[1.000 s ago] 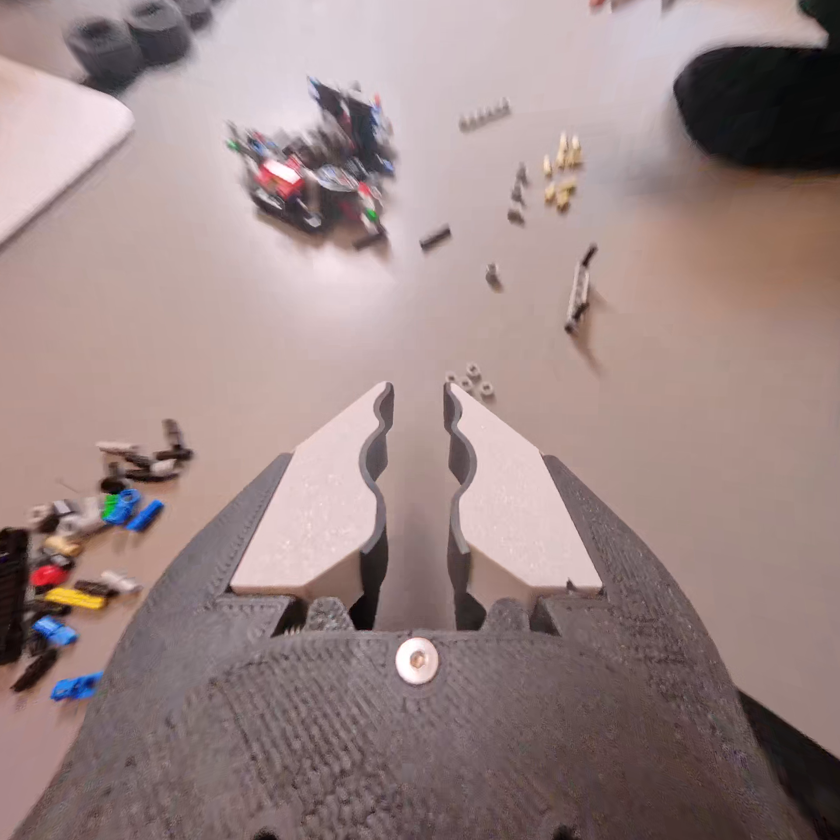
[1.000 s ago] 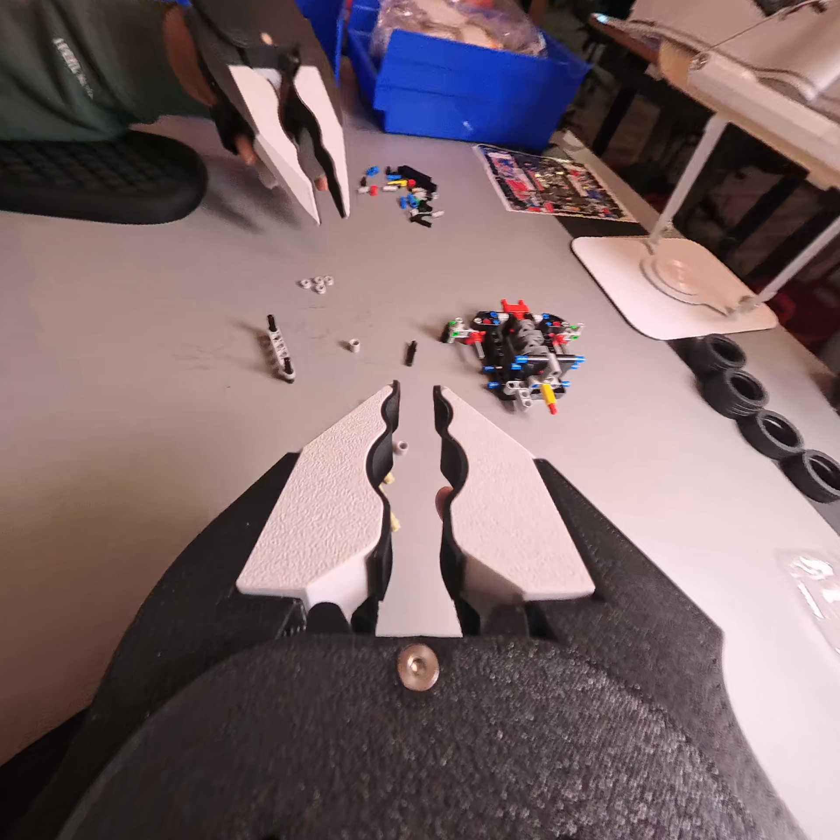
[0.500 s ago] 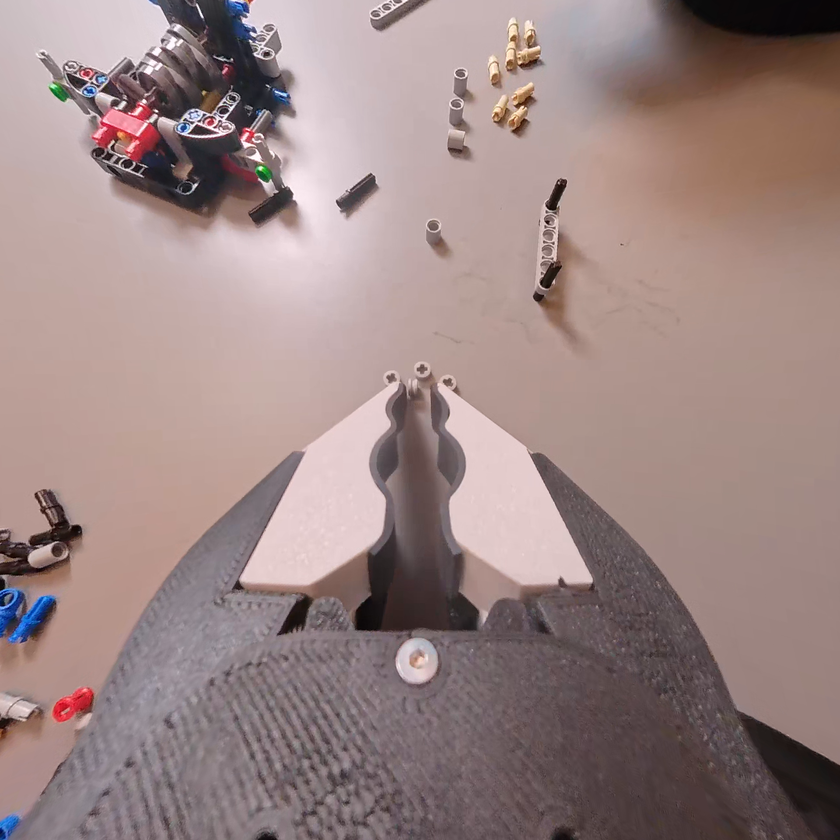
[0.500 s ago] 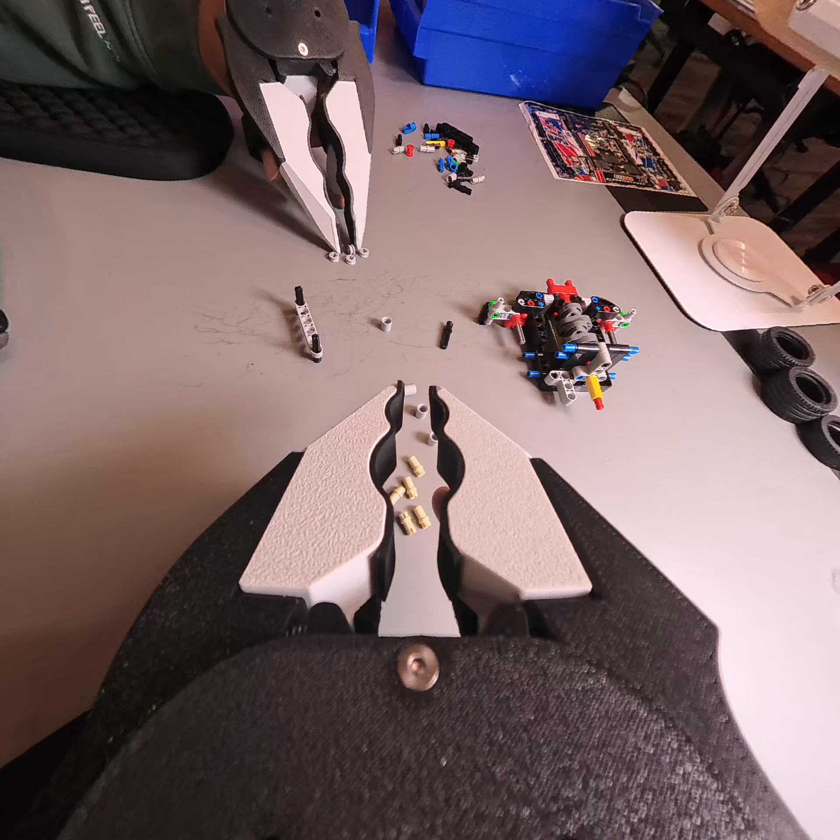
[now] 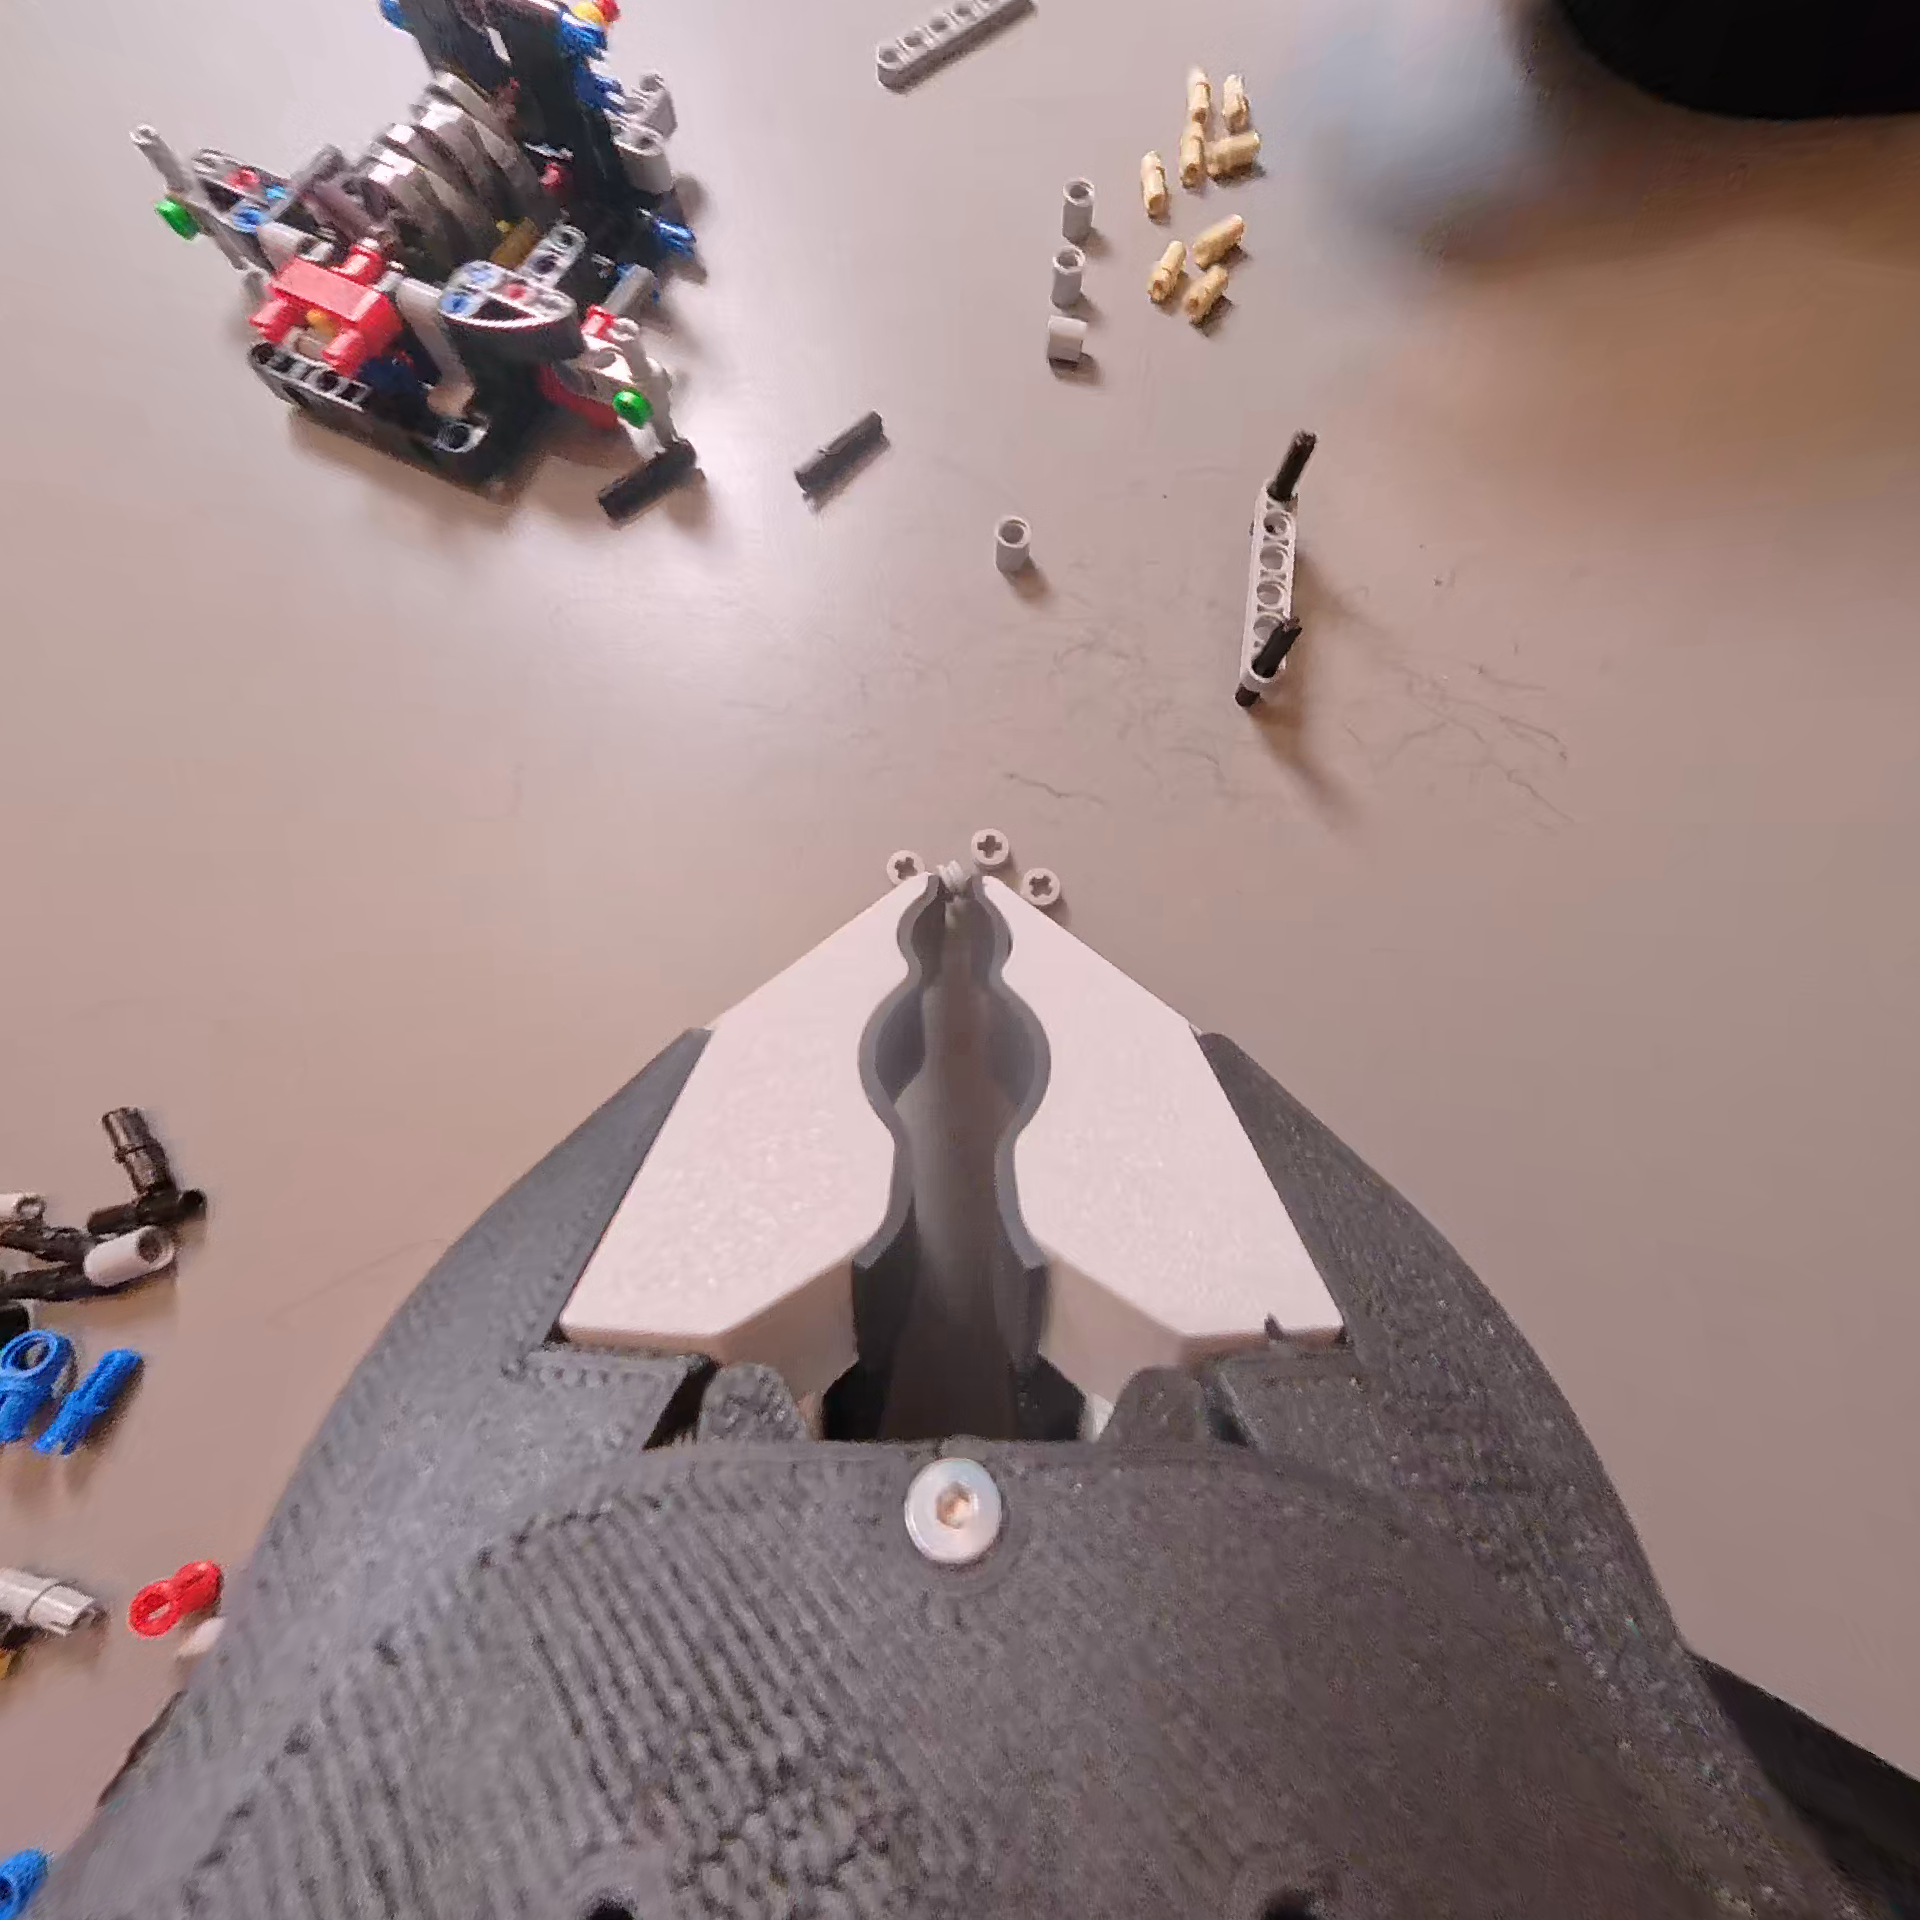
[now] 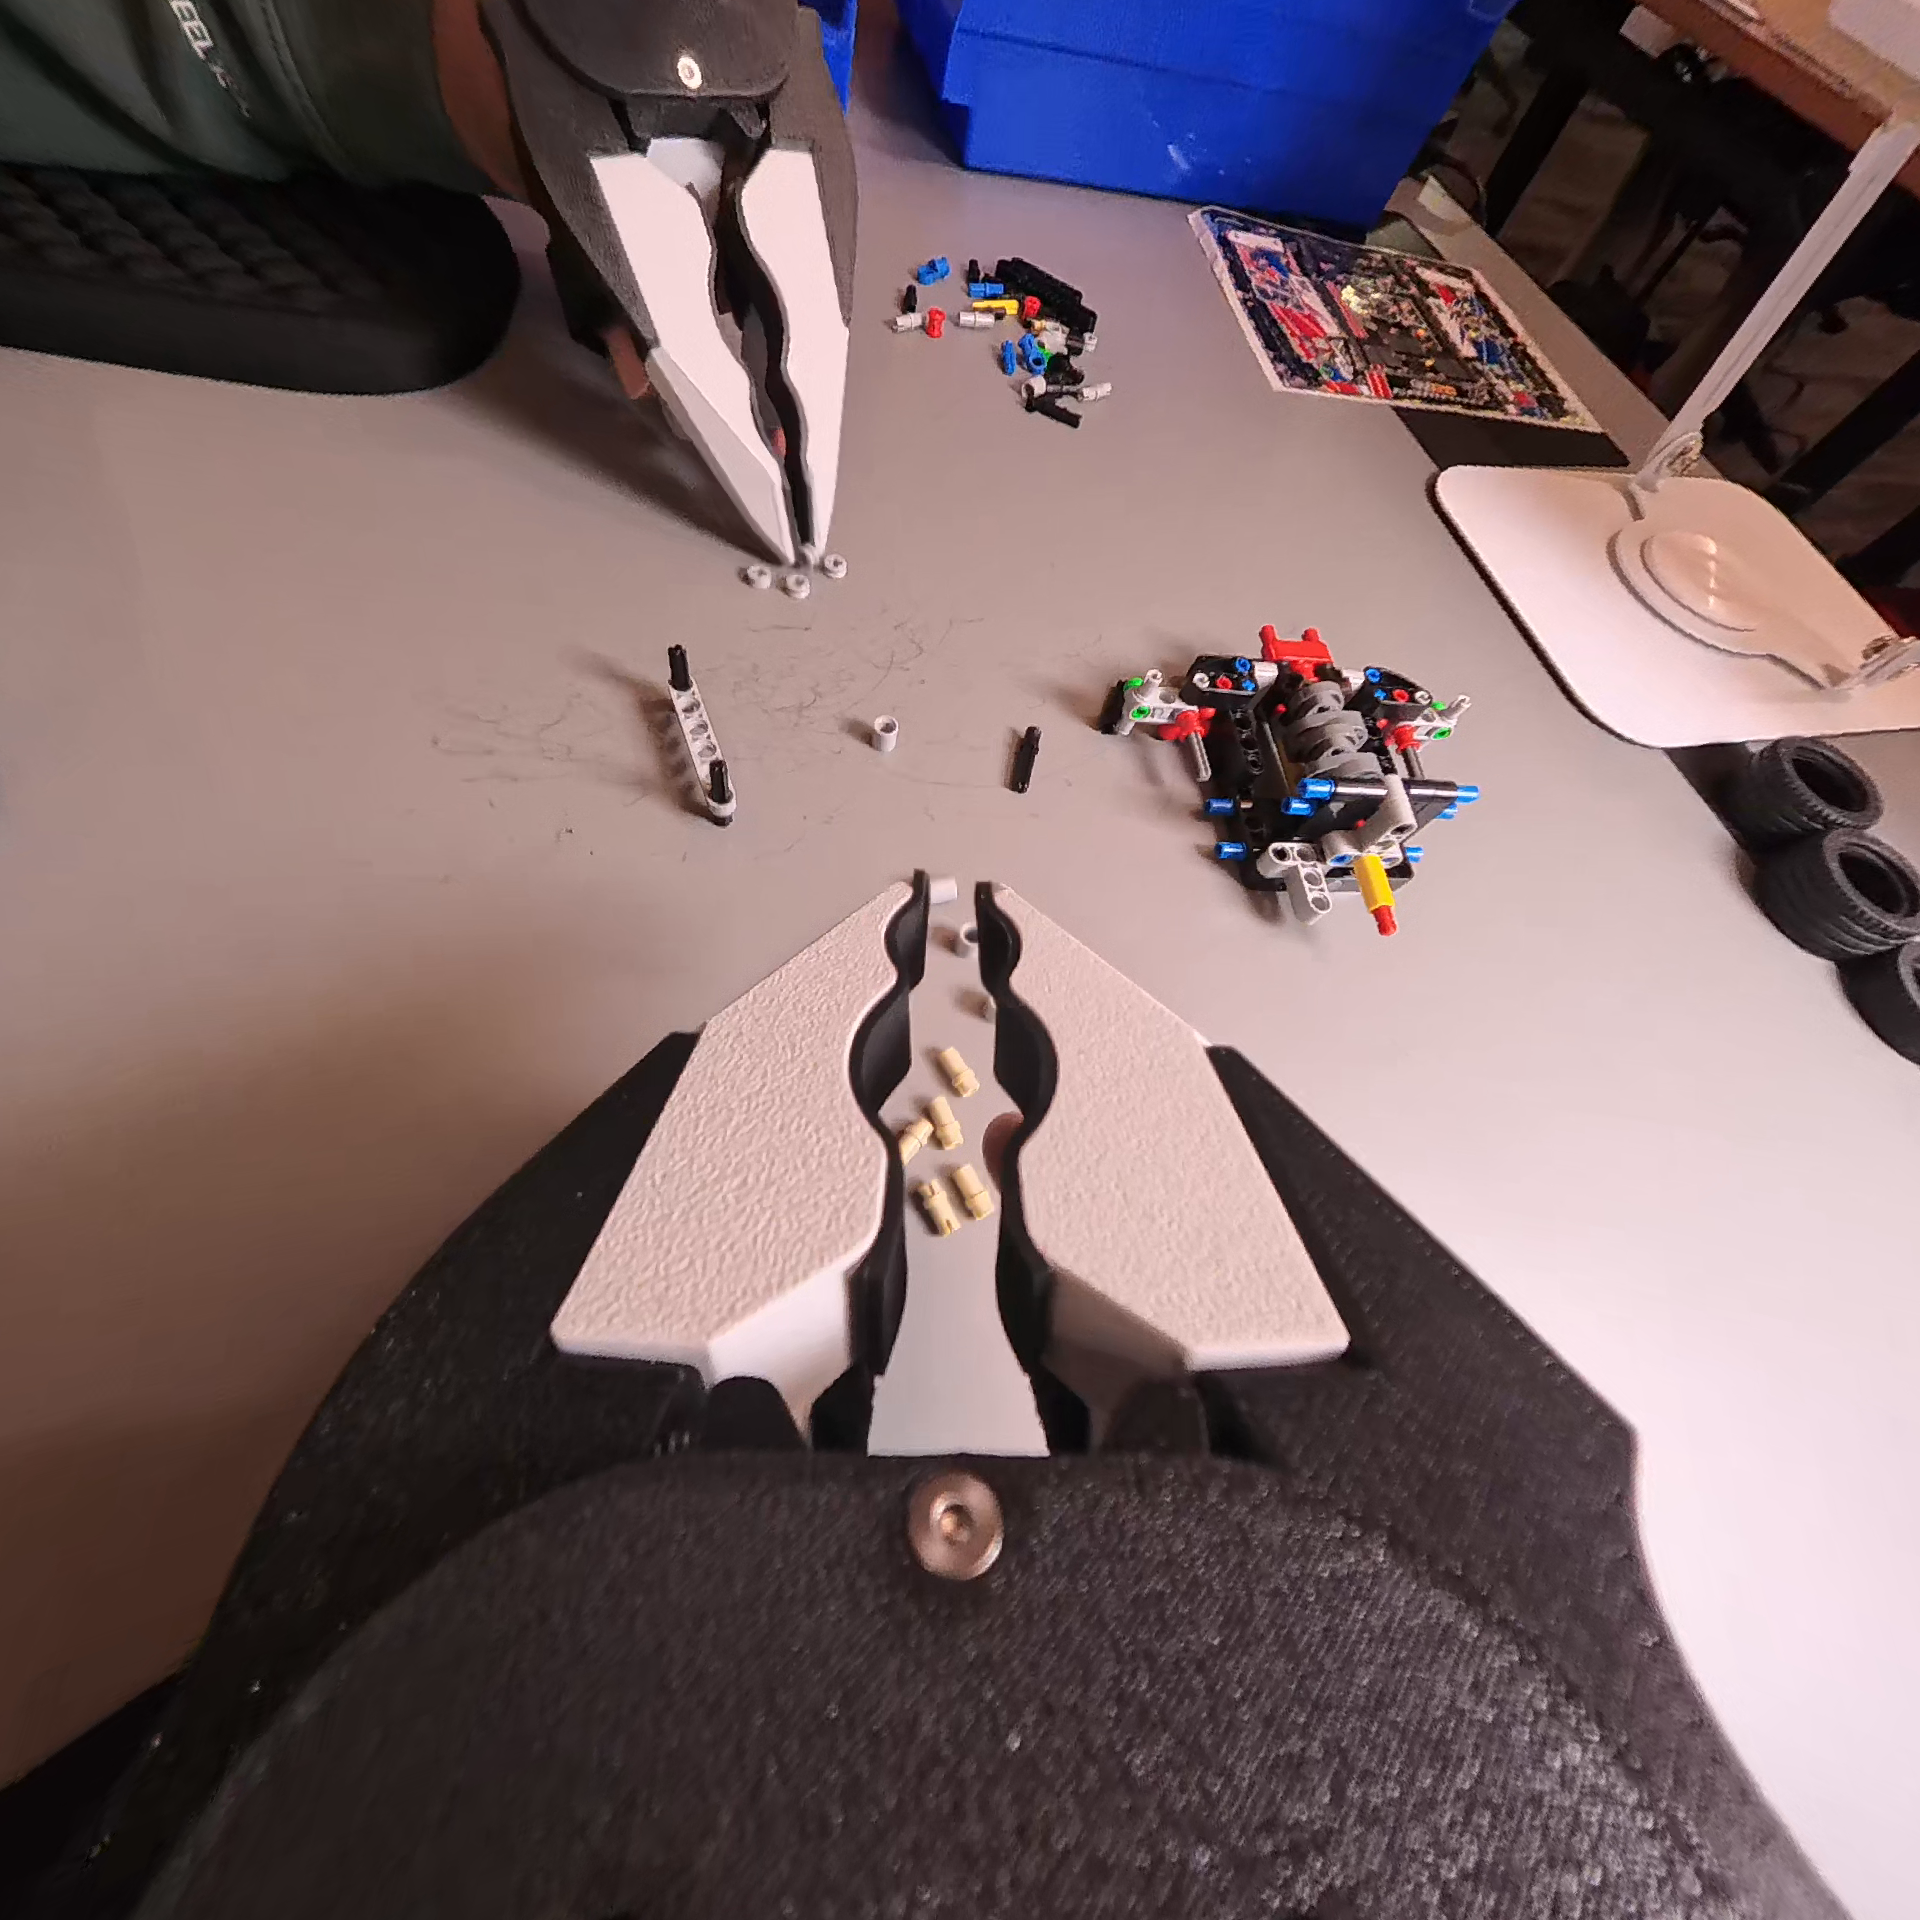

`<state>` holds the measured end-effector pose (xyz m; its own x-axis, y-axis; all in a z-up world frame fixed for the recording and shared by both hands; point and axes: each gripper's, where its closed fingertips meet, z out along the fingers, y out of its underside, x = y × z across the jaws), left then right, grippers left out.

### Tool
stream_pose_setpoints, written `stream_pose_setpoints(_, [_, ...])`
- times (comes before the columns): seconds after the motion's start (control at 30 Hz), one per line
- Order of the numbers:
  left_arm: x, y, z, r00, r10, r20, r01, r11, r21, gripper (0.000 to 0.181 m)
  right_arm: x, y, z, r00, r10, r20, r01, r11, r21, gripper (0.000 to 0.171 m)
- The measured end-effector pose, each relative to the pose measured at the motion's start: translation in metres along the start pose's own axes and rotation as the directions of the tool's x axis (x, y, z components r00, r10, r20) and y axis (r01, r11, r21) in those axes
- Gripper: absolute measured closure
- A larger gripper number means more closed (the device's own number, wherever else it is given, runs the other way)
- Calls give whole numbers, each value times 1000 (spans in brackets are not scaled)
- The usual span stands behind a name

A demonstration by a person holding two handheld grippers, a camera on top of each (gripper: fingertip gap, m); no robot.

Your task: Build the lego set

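Grey scuffed tabletop [image 6: 312, 935], blue plastic bins [image 6: 1143, 94] at its far edge.
Left gripper [image 5: 956, 883] pinches a small grey round bush [image 5: 953, 879] among three others; right gripper [image 6: 948, 896] hangs apart above tan pins [image 6: 951, 1132].

You've got four small grey bushes [image 5: 990, 844] at the left fingertips, one pinched. Four grey sleeves [image 5: 1011, 543]: one alone, three in a row. Seven tan pins [image 5: 1205, 249]. Two grey beams, one bare [image 5: 951, 37], one with two black pins [image 5: 1273, 569]. Two loose black pins [image 5: 840, 453]. One part-built chassis [image 5: 436, 270]. Three full tyres [image 6: 1808, 795], plus the edge of a fourth.
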<state>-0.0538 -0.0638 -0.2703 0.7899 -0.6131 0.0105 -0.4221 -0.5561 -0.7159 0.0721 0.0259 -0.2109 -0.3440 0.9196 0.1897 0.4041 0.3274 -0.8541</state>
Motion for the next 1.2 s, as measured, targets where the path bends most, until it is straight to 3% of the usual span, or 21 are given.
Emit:
stream_pose_setpoints(0.17, [-3, -21, -16, 991, -122, -46, 127, 982, 139, 179, 1, -13, 2, 998, -40, -47, 43, 997, 58, 163])
stream_pose_setpoints(0.33, [19, -59, -33, 932, -236, -276, 319, 896, 309, 180, -13, -36, 8, 996, -80, -45, 86, 982, 166, 162])
stream_pose_setpoints(0.6, [64, -97, -22, 737, -323, -594, 573, 765, 295, 180, -61, -62, 36, 950, -309, -44, 310, 923, 229, 153])
stream_pose_setpoints(0.93, [65, -95, -14, 678, -380, -630, 643, 722, 257, 180, -67, -66, 48, 926, -366, -94, 377, 901, 214, 165])
stream_pose_setpoints(1.2, [62, -94, -13, 654, -398, -644, 668, 703, 244, 180, -59, -69, 45, 939, -325, -114, 343, 912, 226, 160])
